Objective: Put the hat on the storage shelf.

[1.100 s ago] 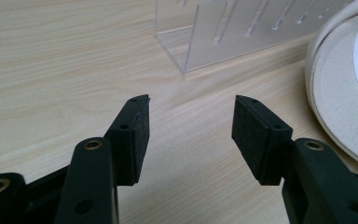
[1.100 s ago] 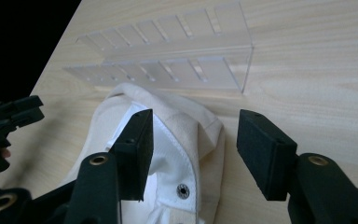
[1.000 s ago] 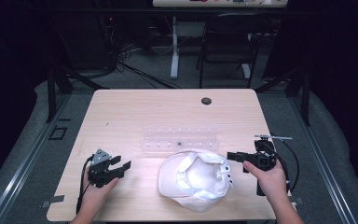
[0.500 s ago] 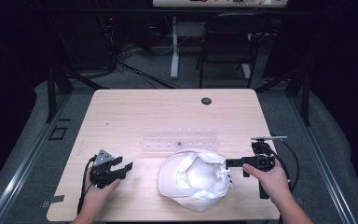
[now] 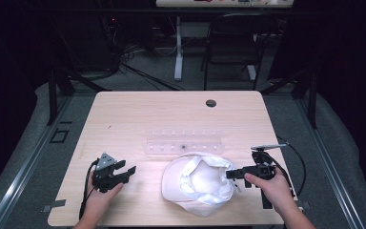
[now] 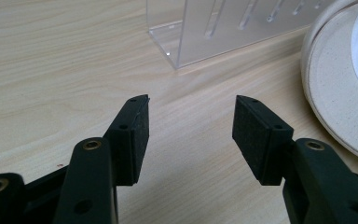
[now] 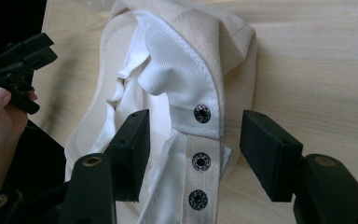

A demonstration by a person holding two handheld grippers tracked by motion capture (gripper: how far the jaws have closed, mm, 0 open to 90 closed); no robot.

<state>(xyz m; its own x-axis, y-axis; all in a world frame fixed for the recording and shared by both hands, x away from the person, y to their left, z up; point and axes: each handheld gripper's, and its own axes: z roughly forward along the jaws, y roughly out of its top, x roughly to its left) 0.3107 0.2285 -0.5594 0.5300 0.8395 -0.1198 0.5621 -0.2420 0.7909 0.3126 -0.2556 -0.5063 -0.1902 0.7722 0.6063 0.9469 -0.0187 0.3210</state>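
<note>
Right gripper view has the right gripper (image 7: 193,140) with jaws that have just been opening, now wide either side of the snap strap (image 7: 200,161) of the cream cap (image 7: 223,42), pads clear of it. That reads as a release, or a fresh grip not yet taken. From above, the cap (image 5: 198,183) lies upside down at six o'clock on the table (image 5: 171,114). At eight o'clock the left gripper (image 5: 126,172) rests wide and empty. A clear rack (image 5: 183,145) sits at the centre; a chair (image 5: 231,47) stands at twelve o'clock in the dark room.
</note>
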